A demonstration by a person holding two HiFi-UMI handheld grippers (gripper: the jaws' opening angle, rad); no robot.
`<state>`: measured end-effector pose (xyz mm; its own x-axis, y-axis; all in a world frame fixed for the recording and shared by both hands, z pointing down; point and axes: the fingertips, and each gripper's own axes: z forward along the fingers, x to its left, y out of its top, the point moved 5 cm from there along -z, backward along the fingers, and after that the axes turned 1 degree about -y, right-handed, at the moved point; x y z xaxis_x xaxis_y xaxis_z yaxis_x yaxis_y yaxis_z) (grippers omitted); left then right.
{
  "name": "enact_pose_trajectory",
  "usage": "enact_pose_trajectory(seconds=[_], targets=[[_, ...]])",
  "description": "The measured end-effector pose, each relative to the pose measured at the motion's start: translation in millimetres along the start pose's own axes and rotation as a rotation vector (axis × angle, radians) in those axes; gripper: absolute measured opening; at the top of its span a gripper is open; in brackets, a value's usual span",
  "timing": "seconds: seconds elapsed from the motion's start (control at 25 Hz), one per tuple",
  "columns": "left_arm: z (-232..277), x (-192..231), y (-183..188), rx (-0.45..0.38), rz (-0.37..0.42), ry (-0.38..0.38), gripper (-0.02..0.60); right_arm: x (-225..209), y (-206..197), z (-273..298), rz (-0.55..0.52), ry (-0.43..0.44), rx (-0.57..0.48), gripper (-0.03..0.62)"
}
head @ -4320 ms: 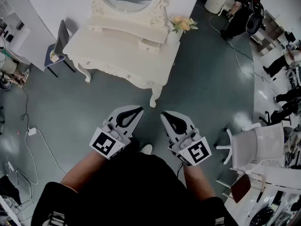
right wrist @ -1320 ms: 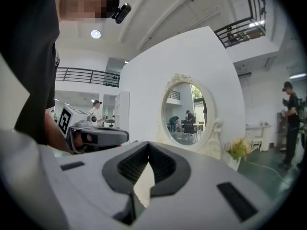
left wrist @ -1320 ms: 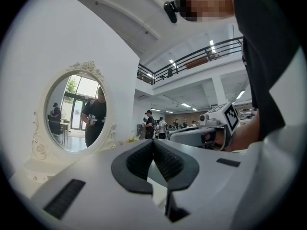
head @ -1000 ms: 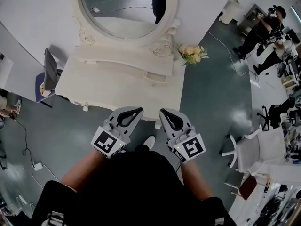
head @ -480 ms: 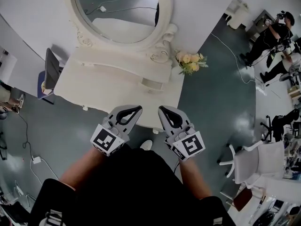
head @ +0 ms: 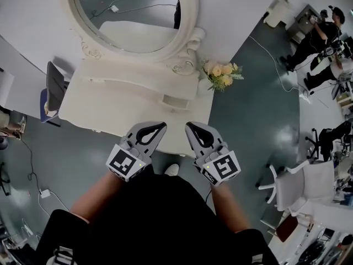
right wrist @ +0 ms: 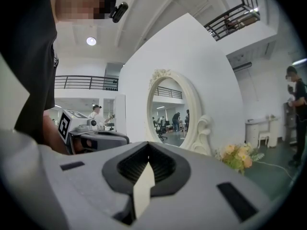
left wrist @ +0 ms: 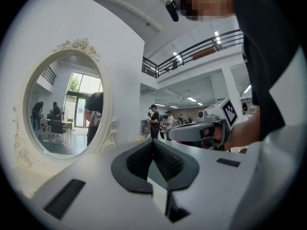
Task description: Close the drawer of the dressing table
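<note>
Head view, dressing table (head: pixel 118 105) front edge hidden behind left gripper (head: pixel 163 125) and right gripper (head: pixel 188 125), fingers (left wrist: pixel 139 161) together on both, mirror (head: pixel 127 15) top cropped

The right tongs (right wrist: pixel 147 146) fill the lower part of the view. Their dark-padded jaws are closed tip to tip, with nothing caught between them (only a pale sliver shows through the slot below the tips). The left tongs (right wrist: pixel 122 139) are beside them on the left, seen side-on, with the marker cube (right wrist: pixel 64 124) turned this way. Beyond stands an oval mirror (right wrist: pixel 169 116) in a carved white frame, backed by a white curved wall panel (right wrist: pixel 201 56); people and chairs show in the glass. A bunch of pale flowers (right wrist: pixel 237 156) sits just right of the frame. A person (right wrist: pixel 297 114) in dark clothes stands at the right edge.
</note>
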<state>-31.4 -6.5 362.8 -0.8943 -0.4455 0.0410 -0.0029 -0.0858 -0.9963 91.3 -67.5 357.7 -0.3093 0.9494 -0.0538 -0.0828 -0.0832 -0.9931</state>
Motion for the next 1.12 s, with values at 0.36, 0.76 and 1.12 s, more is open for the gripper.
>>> enact_pose_trajectory(seconds=[0.36, 0.76, 1.12], targets=[[20.2, 61.3, -21.6, 0.010, 0.029, -0.125, -0.006, -26.7, -31.5, 47.9, 0.054, -0.146, 0.097, 0.003], [43.2, 117.4, -55.1, 0.020, 0.022, -0.238, -0.006, -53.2, -119.7, 96.1, 0.199, -0.305, 0.275, 0.008], [62.2, 133.3, -72.6, 0.035, 0.010, -0.369, -0.006, -59.4, -194.3, 110.5, 0.360, -0.476, 0.410, 0.040]])
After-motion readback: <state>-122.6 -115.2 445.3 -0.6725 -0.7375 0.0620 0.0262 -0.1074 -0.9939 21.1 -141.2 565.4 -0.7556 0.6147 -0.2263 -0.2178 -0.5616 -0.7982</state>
